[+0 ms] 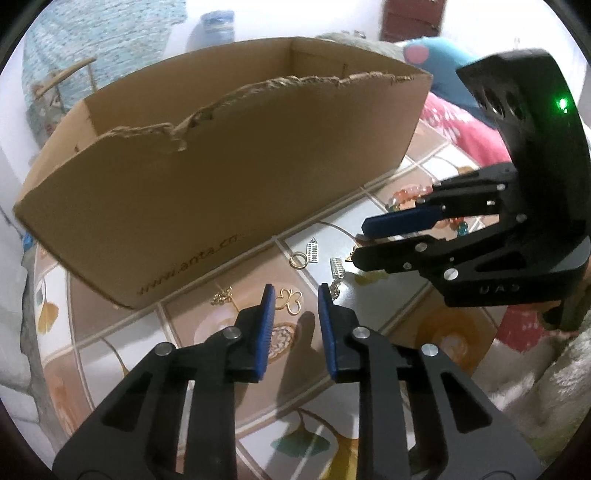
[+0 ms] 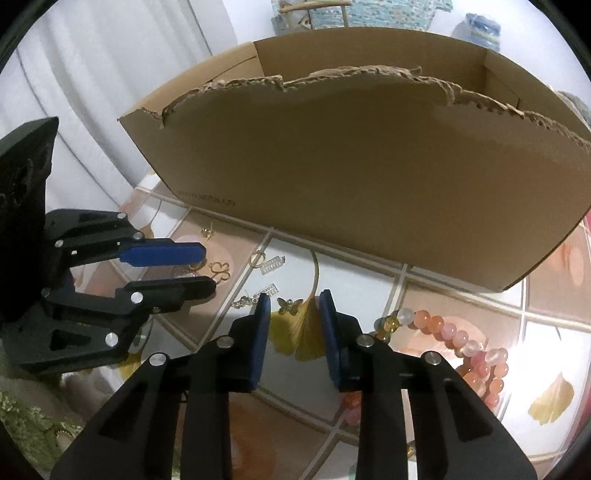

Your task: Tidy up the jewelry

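Observation:
An open cardboard box (image 1: pixel 229 177) stands on the tiled table (image 1: pixel 369 369); it also shows in the right wrist view (image 2: pixel 369 177). In front of it lie small jewelry pieces: a gold butterfly outline (image 1: pixel 289 300) (image 2: pixel 220 270), a gold ring (image 1: pixel 297 259) (image 2: pixel 257 258), two silver charms (image 1: pixel 313 251) (image 1: pixel 337 266), a gold chain (image 1: pixel 221 295), a gold butterfly (image 2: pixel 289 306). A pink bead bracelet (image 2: pixel 465 343) lies right. My left gripper (image 1: pixel 295 295) (image 2: pixel 208 269) is open and empty just before the butterfly outline. My right gripper (image 2: pixel 293 301) (image 1: pixel 358 243) is open and empty over the gold butterfly.
A blue woven basket (image 1: pixel 92 48) and a jar (image 1: pixel 218 26) stand behind the box. A plush toy (image 1: pixel 443 55) and pink cloth (image 1: pixel 465 129) lie to the right. White curtain (image 2: pixel 110 92) hangs at the left.

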### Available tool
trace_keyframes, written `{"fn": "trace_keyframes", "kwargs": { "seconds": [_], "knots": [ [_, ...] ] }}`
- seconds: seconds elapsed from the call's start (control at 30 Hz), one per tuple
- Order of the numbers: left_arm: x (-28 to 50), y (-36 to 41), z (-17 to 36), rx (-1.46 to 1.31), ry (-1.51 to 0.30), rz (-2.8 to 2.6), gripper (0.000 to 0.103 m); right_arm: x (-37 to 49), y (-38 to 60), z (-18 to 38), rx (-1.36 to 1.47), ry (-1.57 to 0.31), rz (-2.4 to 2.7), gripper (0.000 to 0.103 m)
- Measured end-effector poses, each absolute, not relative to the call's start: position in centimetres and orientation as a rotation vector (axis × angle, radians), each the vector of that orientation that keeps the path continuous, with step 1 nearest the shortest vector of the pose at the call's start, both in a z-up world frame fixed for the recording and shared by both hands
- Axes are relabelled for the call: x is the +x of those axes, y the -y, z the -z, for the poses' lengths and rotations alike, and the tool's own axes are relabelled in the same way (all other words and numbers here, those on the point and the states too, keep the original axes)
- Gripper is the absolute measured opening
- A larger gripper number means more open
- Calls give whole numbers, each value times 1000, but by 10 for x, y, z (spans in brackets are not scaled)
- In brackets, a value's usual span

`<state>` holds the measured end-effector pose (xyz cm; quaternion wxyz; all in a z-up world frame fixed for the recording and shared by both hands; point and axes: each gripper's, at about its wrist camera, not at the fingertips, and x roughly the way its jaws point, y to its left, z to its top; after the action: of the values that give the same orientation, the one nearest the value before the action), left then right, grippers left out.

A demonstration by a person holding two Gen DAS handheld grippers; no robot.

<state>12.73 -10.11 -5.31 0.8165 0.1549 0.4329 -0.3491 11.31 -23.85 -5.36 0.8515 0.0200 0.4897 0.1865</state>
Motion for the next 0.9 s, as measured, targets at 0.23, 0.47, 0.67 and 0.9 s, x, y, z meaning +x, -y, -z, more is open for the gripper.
{"fn": "trace_keyframes", "kwargs": {
  "seconds": [0.23, 0.47, 0.67, 0.9],
  "knots": [
    [137, 104, 59, 372, -966, 764, 23, 119, 227, 57, 9, -1031, -418, 27],
    [141, 110, 63, 414, -972, 781, 22, 122, 219, 60, -21, -1032, -447, 23],
    [139, 115, 64, 434, -957, 783, 16, 123, 214, 63, -34, -1033, -447, 15],
    [136, 115, 63, 431, -956, 775, 16, 126, 218, 61, -25, -1039, -438, 8]
  ]
}}
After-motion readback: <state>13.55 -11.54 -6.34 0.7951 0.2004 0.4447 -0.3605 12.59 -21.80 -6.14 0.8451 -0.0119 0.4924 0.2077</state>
